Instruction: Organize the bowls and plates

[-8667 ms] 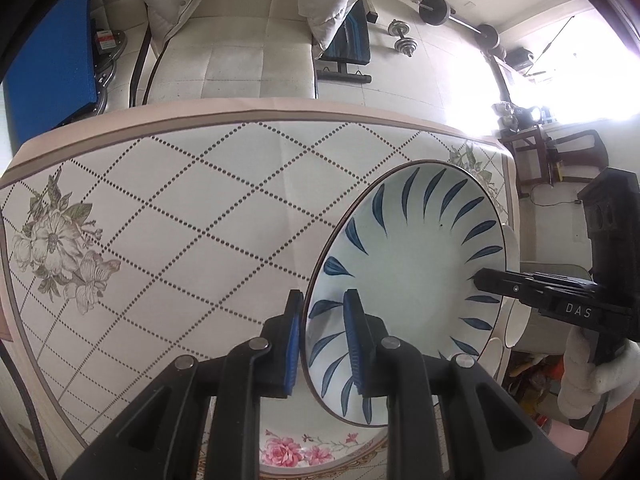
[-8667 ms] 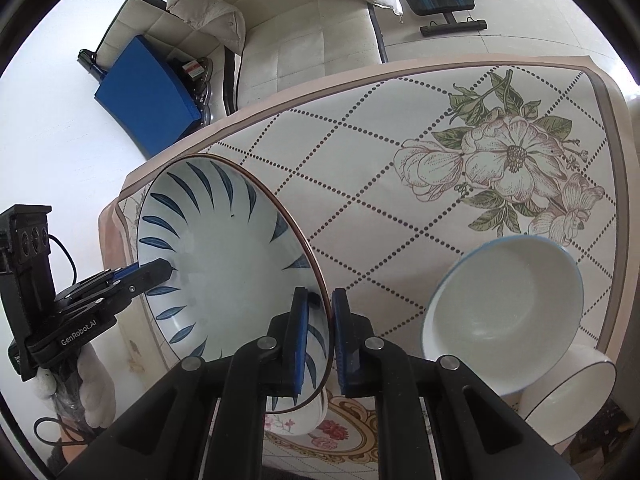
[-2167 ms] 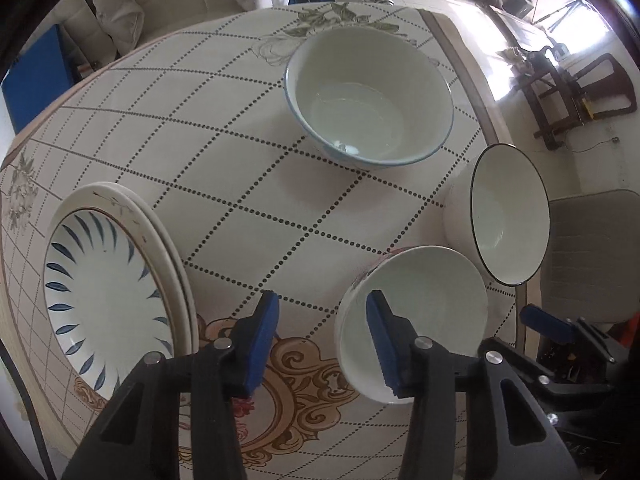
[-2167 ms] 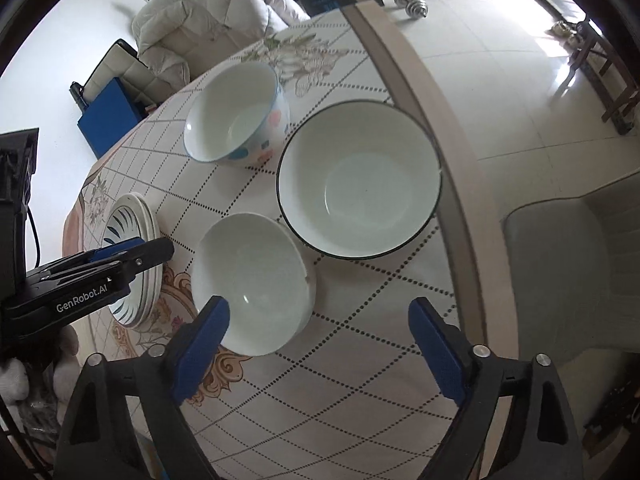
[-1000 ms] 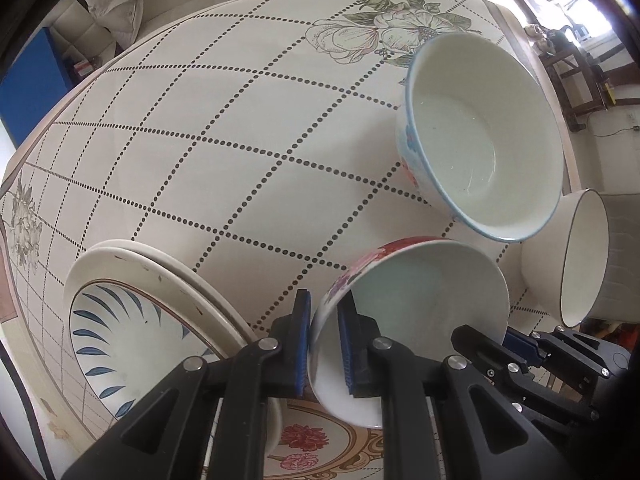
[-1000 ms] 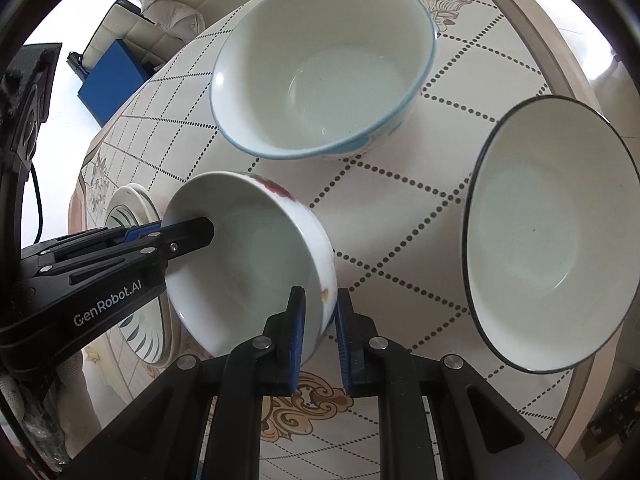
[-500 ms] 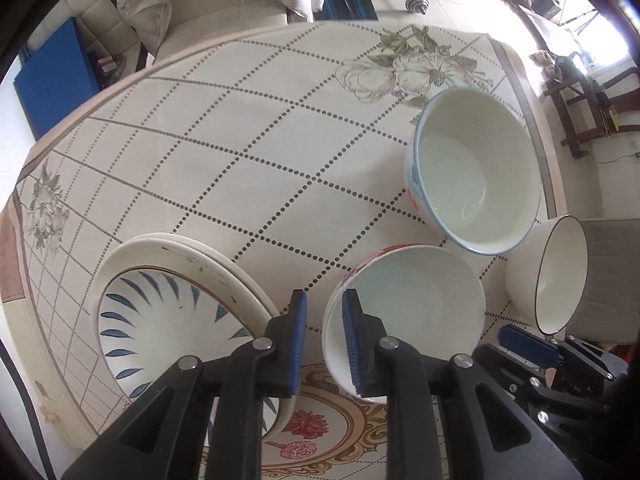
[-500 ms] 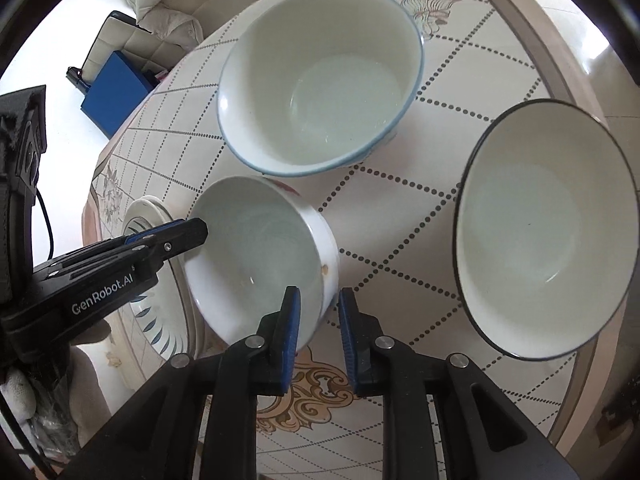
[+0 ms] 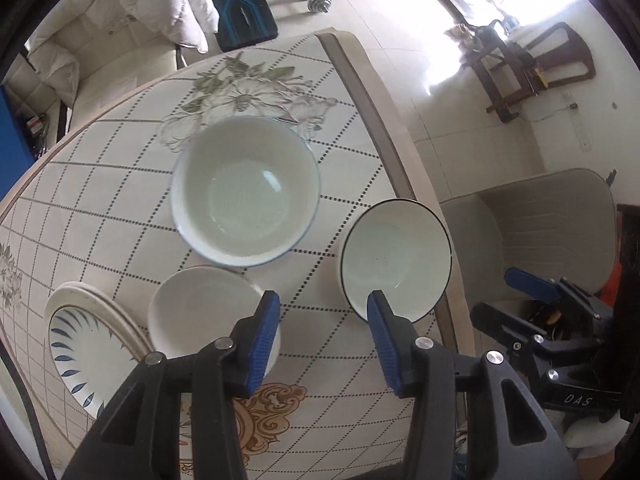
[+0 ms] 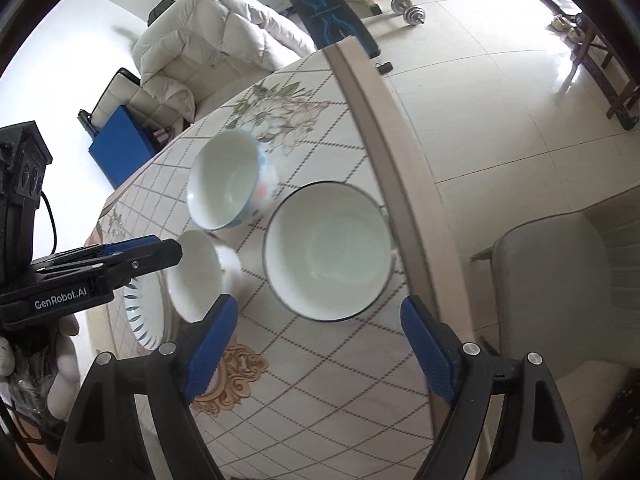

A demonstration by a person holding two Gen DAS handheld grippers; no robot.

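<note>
The surface [image 9: 120, 184], covered in a cream cloth with dotted diamond lines and printed flowers, carries a large blue-rimmed white bowl [image 9: 245, 192], a black-rimmed white bowl [image 9: 396, 256] near its edge, and a small plain white bowl [image 9: 200, 308]. Just beside the small bowl sits a stack of plates, the top one blue-petalled [image 9: 86, 344].

The surface [image 9: 344, 400] lies bare in front of both hand-held grippers. Further on, three bowls stand close: small bowl [image 9: 200, 308], blue-rimmed bowl [image 9: 244, 192], black-rimmed bowl [image 10: 328, 248].
</note>
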